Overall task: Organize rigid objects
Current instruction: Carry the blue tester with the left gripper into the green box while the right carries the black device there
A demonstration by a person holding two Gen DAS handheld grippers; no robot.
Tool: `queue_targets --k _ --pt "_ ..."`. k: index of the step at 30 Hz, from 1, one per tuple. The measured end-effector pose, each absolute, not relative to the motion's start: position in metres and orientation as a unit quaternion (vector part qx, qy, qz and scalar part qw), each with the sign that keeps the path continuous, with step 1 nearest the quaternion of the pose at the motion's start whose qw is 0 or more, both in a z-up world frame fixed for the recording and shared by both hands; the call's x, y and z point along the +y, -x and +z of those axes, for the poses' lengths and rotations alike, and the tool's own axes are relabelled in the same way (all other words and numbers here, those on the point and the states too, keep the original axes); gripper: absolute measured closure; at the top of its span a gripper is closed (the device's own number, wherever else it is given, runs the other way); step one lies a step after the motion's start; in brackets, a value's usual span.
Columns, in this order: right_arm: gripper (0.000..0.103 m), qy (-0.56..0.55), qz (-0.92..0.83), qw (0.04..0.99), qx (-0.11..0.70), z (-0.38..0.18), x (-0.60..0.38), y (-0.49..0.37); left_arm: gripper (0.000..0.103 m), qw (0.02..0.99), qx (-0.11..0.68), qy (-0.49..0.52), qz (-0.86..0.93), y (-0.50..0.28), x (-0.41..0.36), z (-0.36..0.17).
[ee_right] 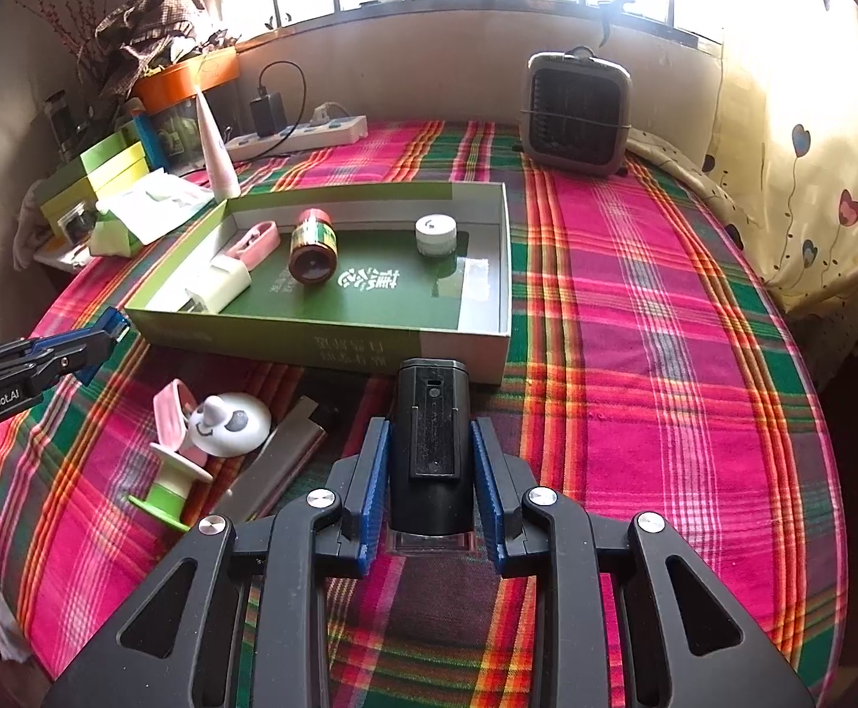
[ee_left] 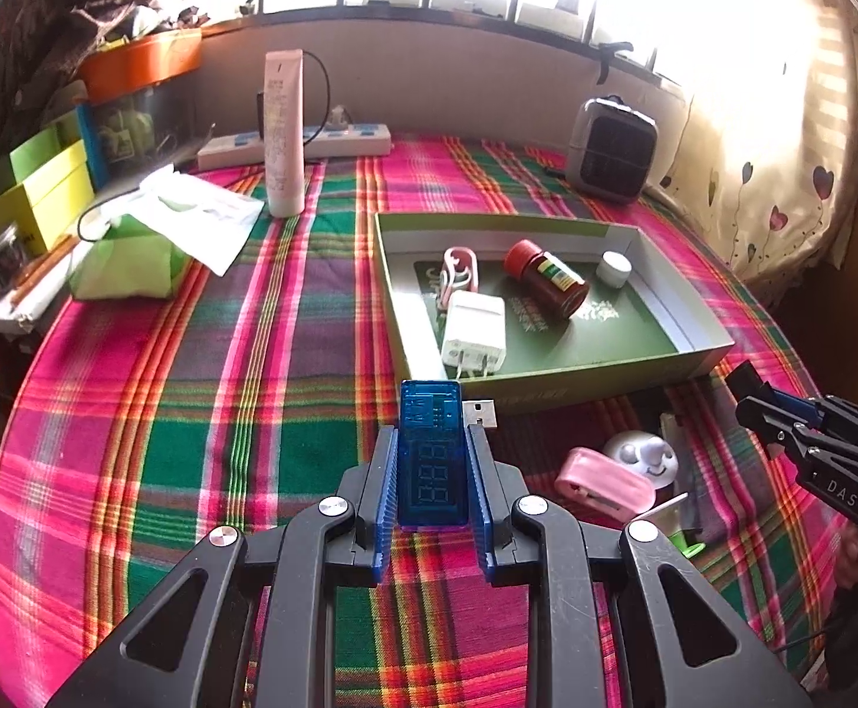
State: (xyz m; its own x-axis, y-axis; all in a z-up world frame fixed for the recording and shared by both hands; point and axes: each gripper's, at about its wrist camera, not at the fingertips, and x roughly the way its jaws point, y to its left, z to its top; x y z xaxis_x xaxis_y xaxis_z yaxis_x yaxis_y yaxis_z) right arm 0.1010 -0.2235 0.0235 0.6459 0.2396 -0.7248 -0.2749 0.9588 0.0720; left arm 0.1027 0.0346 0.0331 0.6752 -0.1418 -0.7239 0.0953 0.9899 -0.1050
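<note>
My left gripper (ee_left: 432, 442) is shut on a blue USB meter (ee_left: 432, 454), held above the plaid cloth just before the green tray (ee_left: 552, 395). My right gripper (ee_right: 431, 442) is shut on a black cylindrical device (ee_right: 431, 442), near the tray's front wall (ee_right: 358, 348). The tray holds a white charger (ee_left: 474, 330), a brown bottle with a red cap (ee_left: 546, 284), a small white jar (ee_left: 614, 268) and a pink clip (ee_left: 458, 271). A pink clip (ee_left: 602, 487), a white smiley toy (ee_left: 644, 457) and a grey flat bar (ee_right: 278, 466) lie on the cloth before the tray.
A tall cream tube (ee_left: 284, 135) and a power strip (ee_left: 322, 144) stand at the back. A tissue pack (ee_left: 134, 259) and green boxes (ee_left: 33, 194) are at the left. A small grey heater (ee_left: 611, 150) sits at the back right. The right gripper shows at the left wrist view's right edge (ee_left: 747, 398).
</note>
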Motion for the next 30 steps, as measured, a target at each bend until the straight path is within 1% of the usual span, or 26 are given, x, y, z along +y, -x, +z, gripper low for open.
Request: queue_targets --k 14,30 --pt "0.075 0.025 0.152 0.912 0.380 0.044 -0.221 -0.113 0.082 0.918 0.384 0.038 -0.094 -0.122 0.024 0.053" --pt "0.075 0.020 0.168 0.908 0.384 0.053 -0.210 -0.156 0.082 0.915 0.384 0.037 -0.118 -0.164 -0.002 0.062"
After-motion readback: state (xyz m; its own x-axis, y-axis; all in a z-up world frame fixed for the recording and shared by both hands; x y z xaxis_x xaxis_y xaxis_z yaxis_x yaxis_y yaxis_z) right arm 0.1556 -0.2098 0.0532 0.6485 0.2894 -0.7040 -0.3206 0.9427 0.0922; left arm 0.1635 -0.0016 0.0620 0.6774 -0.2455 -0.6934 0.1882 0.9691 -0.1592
